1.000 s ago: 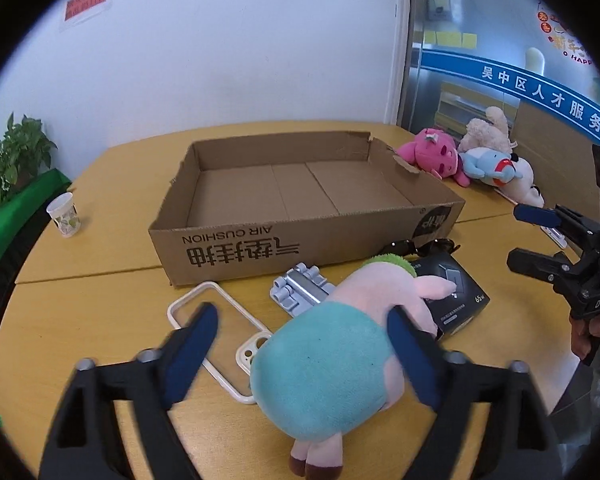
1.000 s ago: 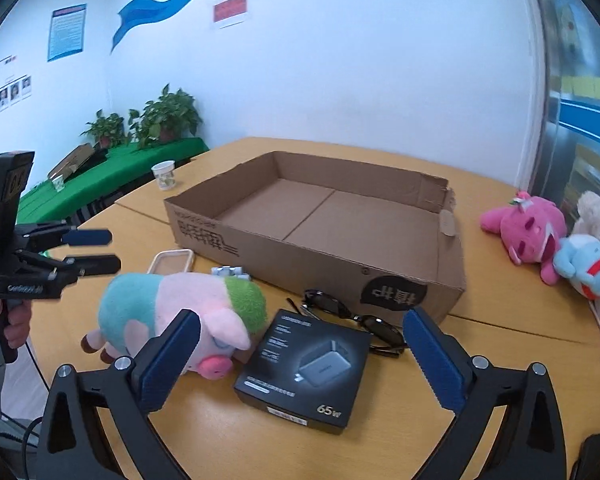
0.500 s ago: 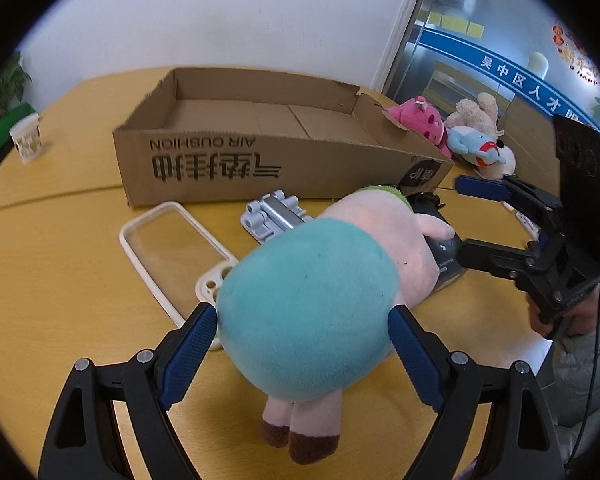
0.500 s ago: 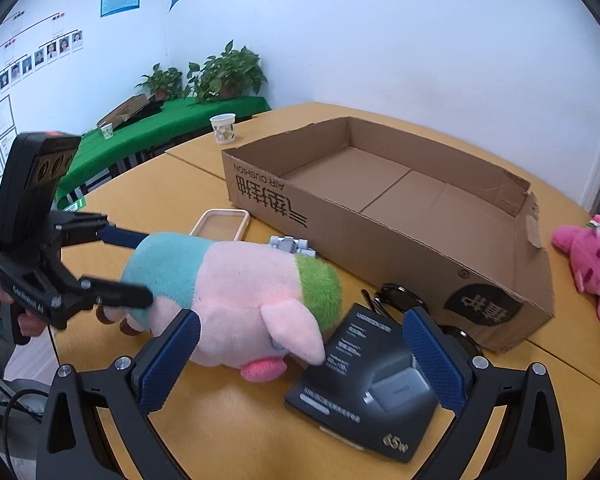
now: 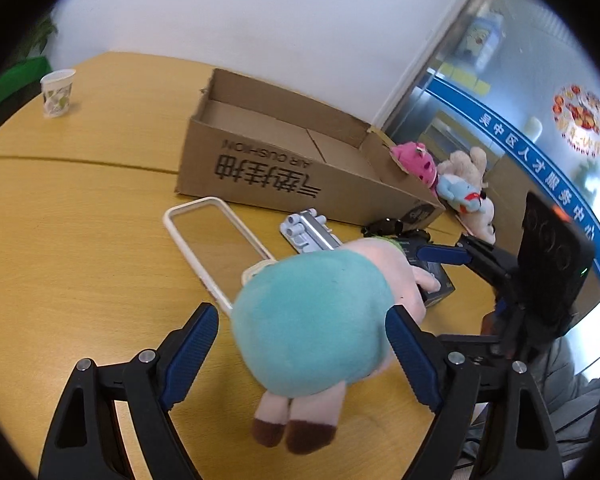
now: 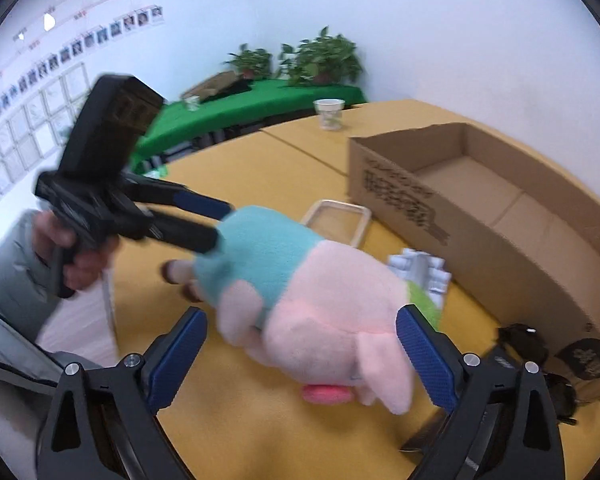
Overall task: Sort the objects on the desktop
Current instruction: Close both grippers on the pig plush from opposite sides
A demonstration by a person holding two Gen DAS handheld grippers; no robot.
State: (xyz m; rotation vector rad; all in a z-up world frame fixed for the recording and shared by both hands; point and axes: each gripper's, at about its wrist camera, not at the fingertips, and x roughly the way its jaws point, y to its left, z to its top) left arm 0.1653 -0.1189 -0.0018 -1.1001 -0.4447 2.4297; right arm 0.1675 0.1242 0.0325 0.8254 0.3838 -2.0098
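Your left gripper (image 5: 302, 354) is around the teal back end of the plush pig (image 5: 320, 320). Its blue pads are wide apart; the right pad (image 5: 406, 354) is at the fur, while the left pad (image 5: 192, 350) seems just clear of it, so I cannot tell if the grip is firm. In the right wrist view the two fingers of this gripper (image 6: 198, 220) meet the teal rump from the side.

Your right gripper (image 6: 300, 354) is wide open, with the pink head of the pig (image 6: 320, 320) between its pads, and no pad presses on it. This view is blurred, so I cannot tell if the pig rests on the wooden surface (image 5: 80, 240) or is lifted from it.

Behind the pig lie a white phone case (image 5: 216, 244) and a grey metal hinge piece (image 5: 308, 232), and past them stands the open cardboard box (image 5: 284, 172). A black charger box (image 5: 434, 284) is just beside the pig's snout, with dark sunglasses (image 5: 392, 228) near the box wall. Three other plush toys (image 5: 444, 184) lie at the far end of the box. A paper cup (image 5: 58, 92) stands well apart.
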